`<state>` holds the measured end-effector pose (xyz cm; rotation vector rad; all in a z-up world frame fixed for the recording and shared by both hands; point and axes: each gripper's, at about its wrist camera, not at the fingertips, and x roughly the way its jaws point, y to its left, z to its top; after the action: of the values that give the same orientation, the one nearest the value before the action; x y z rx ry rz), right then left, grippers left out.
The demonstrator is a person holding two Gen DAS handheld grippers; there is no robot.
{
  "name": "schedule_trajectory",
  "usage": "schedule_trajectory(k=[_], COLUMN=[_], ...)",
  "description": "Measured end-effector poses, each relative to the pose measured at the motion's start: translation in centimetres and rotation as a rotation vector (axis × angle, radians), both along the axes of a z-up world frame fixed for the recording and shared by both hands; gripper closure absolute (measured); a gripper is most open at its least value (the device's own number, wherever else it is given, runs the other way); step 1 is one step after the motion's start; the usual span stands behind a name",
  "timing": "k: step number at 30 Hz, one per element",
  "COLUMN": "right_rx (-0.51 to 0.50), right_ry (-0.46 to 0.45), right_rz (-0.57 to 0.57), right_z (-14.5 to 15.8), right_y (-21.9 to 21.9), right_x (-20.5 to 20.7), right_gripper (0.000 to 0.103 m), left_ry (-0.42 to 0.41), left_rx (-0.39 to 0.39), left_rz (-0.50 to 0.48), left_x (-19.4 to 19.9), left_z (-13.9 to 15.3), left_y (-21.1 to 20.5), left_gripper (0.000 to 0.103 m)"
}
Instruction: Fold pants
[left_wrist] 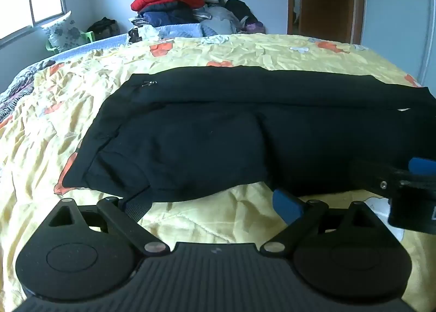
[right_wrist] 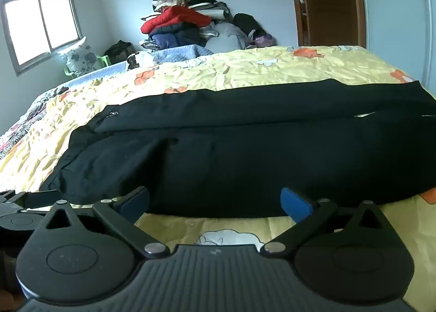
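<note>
The black pants lie flat on the yellow flowered bedspread, lengthwise across the bed and close to its near edge, with the legs seemingly laid one over the other already. A small zipper pull shows toward the left end, so the waist is probably there, though the dark cloth hides most seams.

The left gripper hangs just short of the near hem with its jaws spread wide and nothing between them. The right gripper is likewise wide apart and empty, its blue pads just at the cloth's near edge.

The fabric looks soft, light and limp: it should sag and crease when lifted, so a pinch at each of two corners of one end would likely keep the edge straight for folding over. A thin layer may slip from the pads.

No brand, label or legible writing is visible anywhere.
</note>
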<state>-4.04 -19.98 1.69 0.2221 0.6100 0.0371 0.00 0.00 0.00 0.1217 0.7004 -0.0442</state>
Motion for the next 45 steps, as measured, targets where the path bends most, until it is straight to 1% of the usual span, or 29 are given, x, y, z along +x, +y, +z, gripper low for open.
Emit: schedule_trajectory(k=[5,7,8,13,29,33,45], right_rx=[0.021,0.019,0.016,0.019,0.013,0.014,0.019], right_ry=[-0.007,-0.006,-0.003,0.009,0.01,0.011,0.011], right_rz=[0.003,0.004,0.004,0.004,0.003,0.003,0.006], right_z=[0.3,0.0,-0.3,-0.3,-0.5,-0.5,-0.6], right_y=[-0.3,-0.4,-0.1,-0.2,-0.1,0.0,-0.1], right_x=[-0.1,-0.1,0.0,0.0,-0.2,-0.3,-0.1], right_gripper=[0.0,0.0,0.0,0.0,0.0,0.0,0.0], left_ry=[0.003,-0.001,0.011,0.012,0.0,-0.011,0.005], left_rx=[-0.016,-0.011,0.005,0.0,-0.055,-0.052,-0.056], left_rz=[-0.016,-0.006,-0.002,0.001,-0.002,0.008,0.005], left_x=[-0.2,-0.3,-0.1,0.2,0.2,0.1,0.3], left_z=[0.2,-0.7,-0.4,-0.9,-0.9,-0.8,-0.9], left_y=[0.1,0.4,0.0,0.0,0.7,0.8,0.9], left_gripper=[0.006,0.006,0.006,0.006,0.007,0.006,0.007])
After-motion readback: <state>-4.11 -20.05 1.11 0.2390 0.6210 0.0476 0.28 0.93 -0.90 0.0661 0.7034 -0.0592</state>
